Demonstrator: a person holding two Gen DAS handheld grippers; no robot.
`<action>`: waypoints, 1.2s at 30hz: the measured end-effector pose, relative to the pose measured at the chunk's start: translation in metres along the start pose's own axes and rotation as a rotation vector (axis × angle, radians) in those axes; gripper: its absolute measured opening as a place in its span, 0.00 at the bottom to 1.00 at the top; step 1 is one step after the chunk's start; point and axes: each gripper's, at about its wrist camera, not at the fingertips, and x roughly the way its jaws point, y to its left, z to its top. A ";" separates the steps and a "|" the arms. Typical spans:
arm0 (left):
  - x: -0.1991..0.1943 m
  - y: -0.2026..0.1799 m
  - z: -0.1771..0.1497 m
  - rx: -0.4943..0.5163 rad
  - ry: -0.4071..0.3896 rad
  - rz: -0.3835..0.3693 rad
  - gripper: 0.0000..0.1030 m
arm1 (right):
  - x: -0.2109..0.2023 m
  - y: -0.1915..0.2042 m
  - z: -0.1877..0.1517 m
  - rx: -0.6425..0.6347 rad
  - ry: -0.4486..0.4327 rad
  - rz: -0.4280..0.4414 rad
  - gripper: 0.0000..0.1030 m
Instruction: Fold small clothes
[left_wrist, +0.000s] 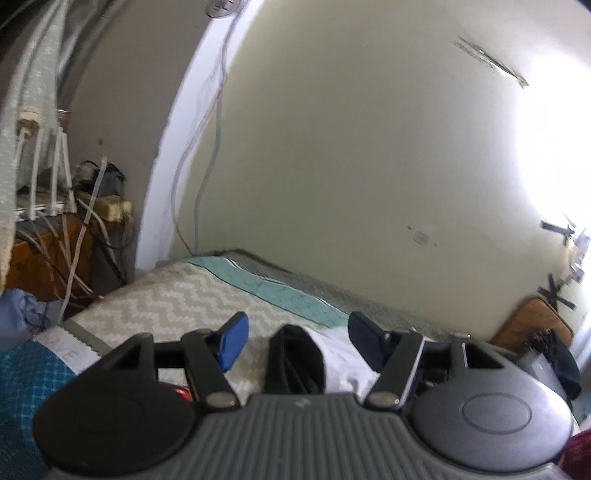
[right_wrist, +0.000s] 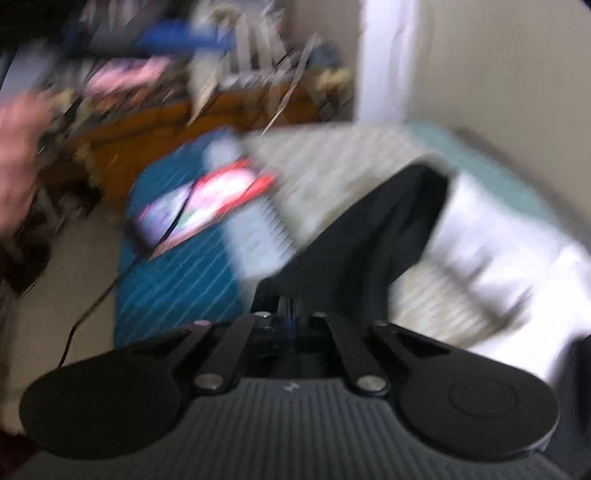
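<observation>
Two grippers over the bed. Left gripper (left_wrist: 295, 341): blue pads (left_wrist: 233, 339) stand wide apart, nothing between them; the black garment (left_wrist: 295, 362) lies folded on the bedspread (left_wrist: 177, 295) just beyond, against a white cloth (left_wrist: 343, 365). Right gripper (right_wrist: 290, 314): fingers drawn tight together, pinching the near edge of the black garment (right_wrist: 373, 236), which stretches away across the bed. Right view heavily blurred; cluttered wooden stand (right_wrist: 155, 122) past the bed's end, wall (left_wrist: 369, 147) behind.

A bed (left_wrist: 177, 295) with a zigzag-patterned cover bears a black garment (left_wrist: 295, 362).
</observation>
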 end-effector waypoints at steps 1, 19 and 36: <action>0.001 0.002 0.002 -0.014 -0.008 0.006 0.61 | -0.017 -0.019 0.015 0.067 -0.050 -0.002 0.03; 0.212 -0.106 -0.009 0.090 0.303 -0.114 0.73 | -0.271 -0.302 -0.093 0.794 -0.287 -0.504 0.03; 0.341 -0.197 -0.092 0.481 0.373 0.138 0.30 | -0.279 -0.316 -0.156 0.937 -0.258 -0.553 0.16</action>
